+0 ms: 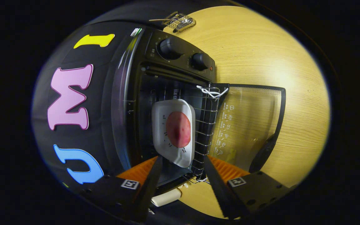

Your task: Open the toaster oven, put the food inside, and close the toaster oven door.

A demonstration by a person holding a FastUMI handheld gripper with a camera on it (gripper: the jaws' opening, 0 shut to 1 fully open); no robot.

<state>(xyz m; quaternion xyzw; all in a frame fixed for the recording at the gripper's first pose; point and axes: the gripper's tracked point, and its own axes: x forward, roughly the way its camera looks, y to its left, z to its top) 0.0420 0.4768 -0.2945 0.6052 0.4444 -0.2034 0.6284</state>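
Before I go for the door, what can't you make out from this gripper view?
- Toaster oven interior behind the plate: dark.
- Dial markings: too small.
- Door handle's near end: cut by a gripper finger.
- Wire object on the table: distorted, unclear.

The open gripper holds nothing.

toaster oven (136, 93): glossy black | door (248, 125): clear glass | rack (206, 125): wire metal | table (261, 56): matt wood grain

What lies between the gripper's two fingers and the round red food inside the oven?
In the gripper view, the open gripper holds nothing. Between it and the red food lie the near corner of the white plate and the wire rack.
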